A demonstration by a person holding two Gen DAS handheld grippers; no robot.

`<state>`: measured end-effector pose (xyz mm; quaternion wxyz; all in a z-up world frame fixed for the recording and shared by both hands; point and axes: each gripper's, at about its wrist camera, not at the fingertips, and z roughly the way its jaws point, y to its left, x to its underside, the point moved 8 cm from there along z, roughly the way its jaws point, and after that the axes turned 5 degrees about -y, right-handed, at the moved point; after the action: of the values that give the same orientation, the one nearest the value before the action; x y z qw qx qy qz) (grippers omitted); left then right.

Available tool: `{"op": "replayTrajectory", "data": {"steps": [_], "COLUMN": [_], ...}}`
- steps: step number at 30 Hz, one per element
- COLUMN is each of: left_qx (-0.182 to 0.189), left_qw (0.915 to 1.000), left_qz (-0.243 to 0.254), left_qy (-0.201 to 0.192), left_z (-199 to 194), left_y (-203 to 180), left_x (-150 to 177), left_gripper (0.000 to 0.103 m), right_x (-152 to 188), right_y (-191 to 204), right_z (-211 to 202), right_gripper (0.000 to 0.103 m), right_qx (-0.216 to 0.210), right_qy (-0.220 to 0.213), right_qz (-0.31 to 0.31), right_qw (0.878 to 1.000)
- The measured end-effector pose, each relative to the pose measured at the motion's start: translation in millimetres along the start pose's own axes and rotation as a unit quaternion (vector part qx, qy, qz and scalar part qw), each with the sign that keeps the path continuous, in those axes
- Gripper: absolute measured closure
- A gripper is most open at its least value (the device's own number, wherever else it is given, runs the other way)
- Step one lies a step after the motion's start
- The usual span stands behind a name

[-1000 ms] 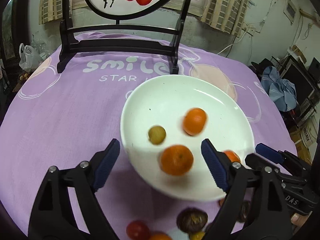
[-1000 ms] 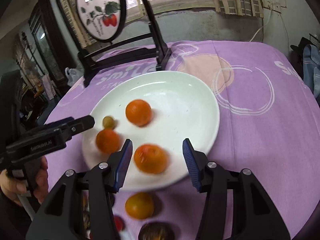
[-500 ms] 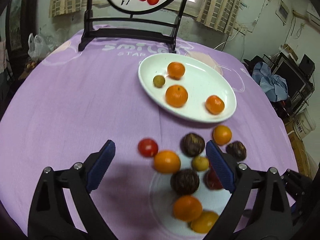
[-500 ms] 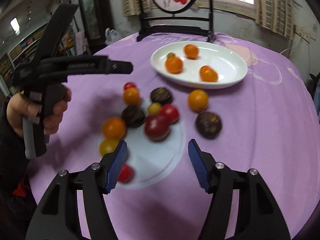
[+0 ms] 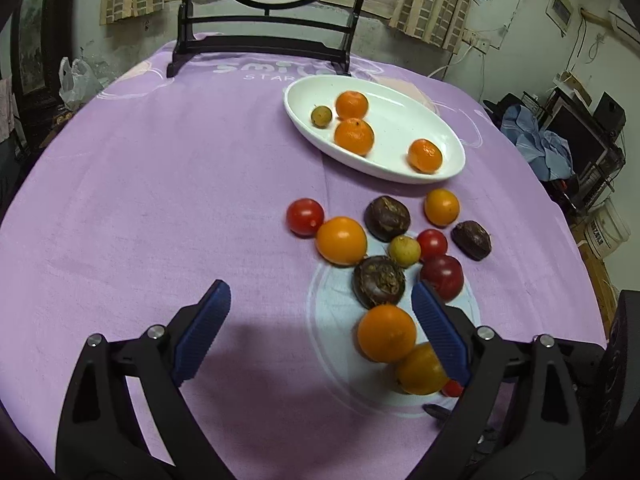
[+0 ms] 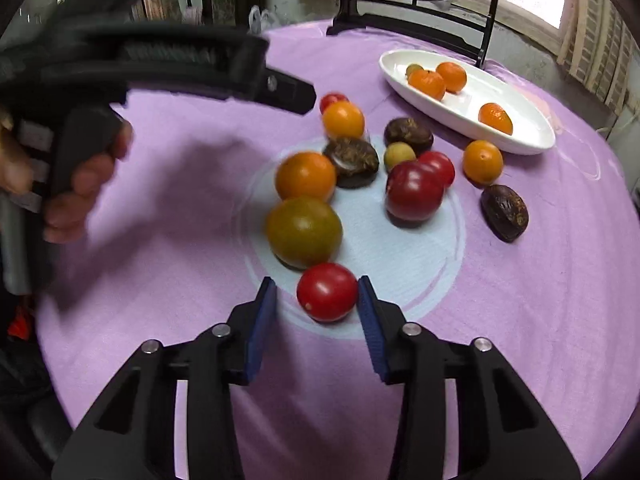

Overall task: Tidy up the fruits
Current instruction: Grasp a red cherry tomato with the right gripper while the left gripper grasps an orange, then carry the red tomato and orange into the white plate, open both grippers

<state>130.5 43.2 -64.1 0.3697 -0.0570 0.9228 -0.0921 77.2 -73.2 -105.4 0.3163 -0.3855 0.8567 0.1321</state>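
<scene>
A white oval plate (image 5: 404, 168) (image 6: 520, 136) holds three oranges and a small green fruit (image 5: 321, 115). Several loose fruits lie on the purple cloth in front of it: oranges, red tomatoes, dark passion fruits. My right gripper (image 6: 317, 300) is open, its pads on either side of a small red tomato (image 6: 327, 291), not touching it. A greenish-orange tomato (image 6: 304, 232) sits just beyond. My left gripper (image 5: 318, 312) is open and empty above the cloth, its right pad beside an orange (image 5: 386, 333).
A black wooden stand with a round painted screen (image 5: 264, 44) stands at the table's far edge. The left gripper's body and the hand on it (image 6: 80, 128) fill the left of the right wrist view. Clutter stands beyond the table's right edge.
Both grippers have pulled back from the plate to the loose fruit pile. The right gripper has come down around the small red tomato and narrowed somewhat.
</scene>
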Motion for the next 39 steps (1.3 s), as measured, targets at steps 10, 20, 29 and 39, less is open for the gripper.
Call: {"op": "replayTrajectory", "data": {"steps": [10, 20, 29, 39], "left_qx": [-0.001, 0.022, 0.041, 0.033], "left_qw": [0.9985, 0.9978, 0.9961, 0.9964], "left_qz": [0.005, -0.016, -0.034, -0.025], "left_qy": [0.054, 0.061, 0.070, 0.074], "left_z": [24, 27, 34, 22], "left_y": [-15, -24, -32, -28], "left_x": [25, 33, 32, 32], "left_gripper": [0.009, 0.028, 0.065, 0.065], "right_x": [3, 6, 6, 5], "right_y": [-24, -30, -33, -37], "right_z": [-7, -15, -15, -19], "right_gripper": [0.074, 0.074, 0.074, 0.074], "right_qx": [-0.038, -0.044, -0.053, -0.059], "right_qy": [-0.029, -0.035, -0.036, -0.044], "right_qz": [0.071, 0.087, 0.101, 0.112], "right_qw": [0.996, 0.995, 0.993, 0.991]}}
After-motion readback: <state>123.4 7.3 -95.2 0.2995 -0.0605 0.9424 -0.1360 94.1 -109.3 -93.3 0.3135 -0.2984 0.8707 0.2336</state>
